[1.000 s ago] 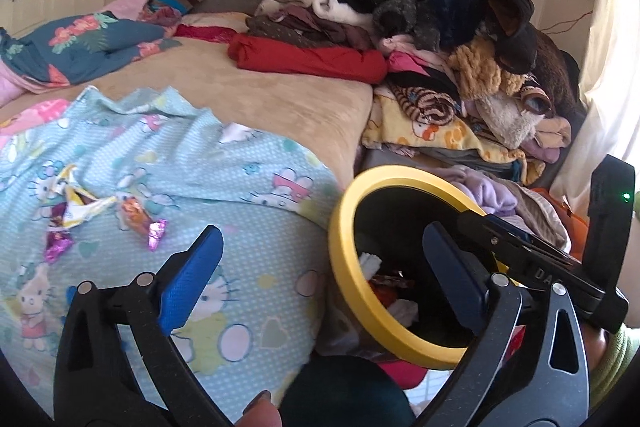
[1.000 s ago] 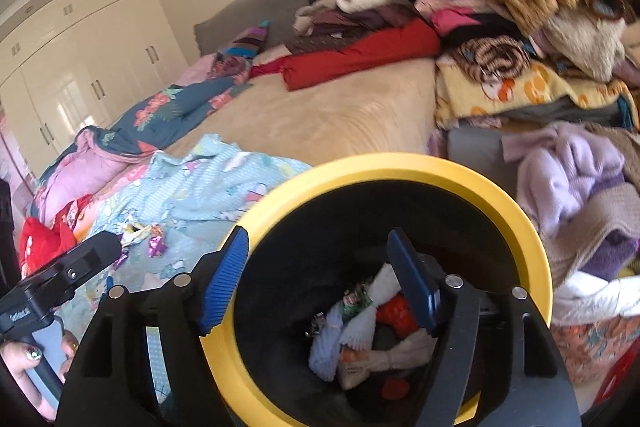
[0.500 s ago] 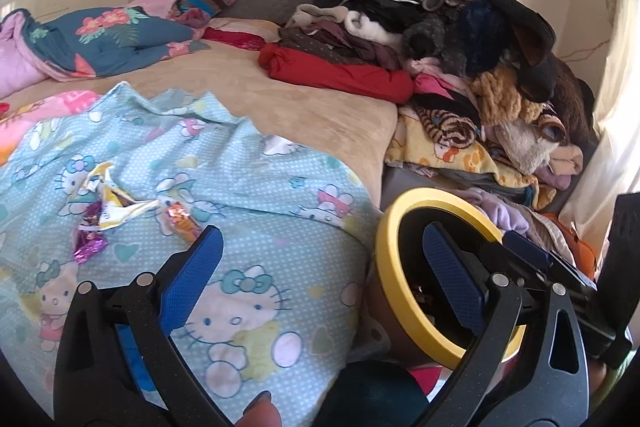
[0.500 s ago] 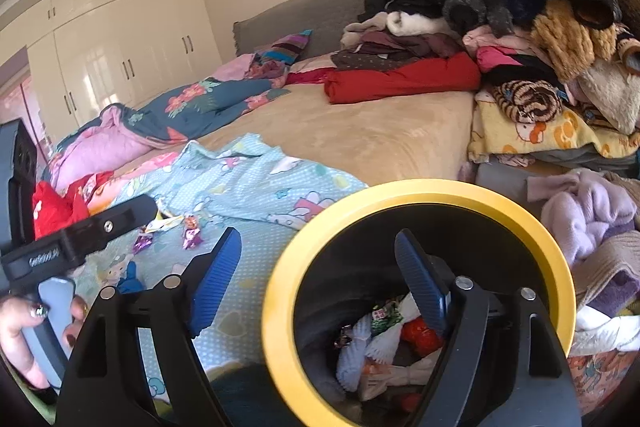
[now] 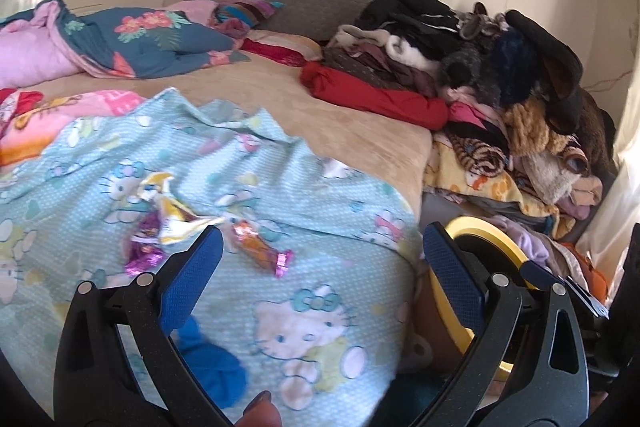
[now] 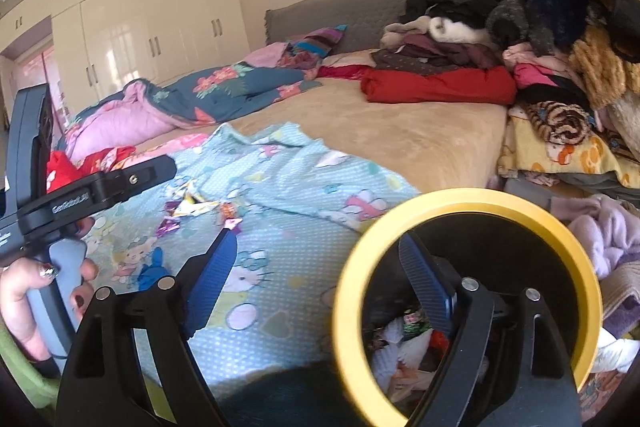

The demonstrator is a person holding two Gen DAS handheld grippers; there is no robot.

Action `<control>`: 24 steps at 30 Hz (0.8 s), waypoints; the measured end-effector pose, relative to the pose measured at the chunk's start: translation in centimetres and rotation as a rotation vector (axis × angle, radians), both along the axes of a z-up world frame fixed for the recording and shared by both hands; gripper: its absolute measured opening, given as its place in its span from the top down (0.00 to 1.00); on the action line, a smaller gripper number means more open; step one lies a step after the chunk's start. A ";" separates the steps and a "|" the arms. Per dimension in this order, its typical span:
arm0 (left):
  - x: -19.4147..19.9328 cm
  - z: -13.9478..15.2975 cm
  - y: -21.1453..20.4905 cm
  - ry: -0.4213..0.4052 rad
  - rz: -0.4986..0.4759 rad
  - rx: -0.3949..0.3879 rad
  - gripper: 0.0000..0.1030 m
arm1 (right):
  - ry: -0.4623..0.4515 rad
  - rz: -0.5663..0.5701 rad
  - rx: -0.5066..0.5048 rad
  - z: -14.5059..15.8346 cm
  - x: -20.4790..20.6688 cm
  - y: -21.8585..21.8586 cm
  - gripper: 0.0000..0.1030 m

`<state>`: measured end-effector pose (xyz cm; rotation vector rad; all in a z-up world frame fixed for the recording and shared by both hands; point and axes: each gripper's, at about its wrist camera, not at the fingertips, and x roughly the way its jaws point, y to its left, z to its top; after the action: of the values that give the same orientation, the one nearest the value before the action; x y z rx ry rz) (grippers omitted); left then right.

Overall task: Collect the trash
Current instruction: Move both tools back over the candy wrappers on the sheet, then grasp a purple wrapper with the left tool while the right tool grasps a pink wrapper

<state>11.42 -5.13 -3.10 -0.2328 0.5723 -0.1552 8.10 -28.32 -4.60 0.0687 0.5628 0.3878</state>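
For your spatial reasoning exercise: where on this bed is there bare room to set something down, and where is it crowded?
Free: the tan blanket between the red garment and the floral quilt.
Crowded: the Hello Kitty sheet carries candy wrappers, and the clothes pile fills the right side.

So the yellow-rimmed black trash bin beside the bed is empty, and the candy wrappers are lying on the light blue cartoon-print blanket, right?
Not quite. The yellow-rimmed black trash bin beside the bed is not empty: the right wrist view looks into it and shows crumpled white paper and coloured wrappers at the bottom. The rest holds: the candy wrappers lie on the light blue cartoon-print blanket.
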 end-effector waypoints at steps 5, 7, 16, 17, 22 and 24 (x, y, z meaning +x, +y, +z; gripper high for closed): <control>0.6 -0.6 3.8 0.028 0.097 -0.016 0.11 | 0.016 0.073 -0.021 -0.2 0.9 3.4 0.22; 0.9 -1.0 5.4 0.051 0.146 -0.021 0.11 | 0.031 0.101 -0.023 -0.5 1.4 4.8 0.22; 1.4 -3.3 11.0 0.120 0.267 -0.065 0.11 | 0.123 0.152 -0.009 -2.5 5.3 9.1 0.22; 1.5 -3.7 11.6 0.129 0.273 -0.072 0.11 | 0.135 0.155 -0.009 -2.8 5.8 9.5 0.22; 2.1 -5.2 12.8 0.169 0.276 -0.093 0.24 | 0.184 0.173 -0.018 -4.6 8.0 11.3 0.25; 2.3 -6.1 13.0 0.192 0.271 -0.113 0.31 | 0.203 0.188 -0.022 -5.2 8.7 12.0 0.31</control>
<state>13.70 7.89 -9.19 -0.4354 0.7168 0.0986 16.84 -16.32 -9.81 0.0342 0.7766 0.5611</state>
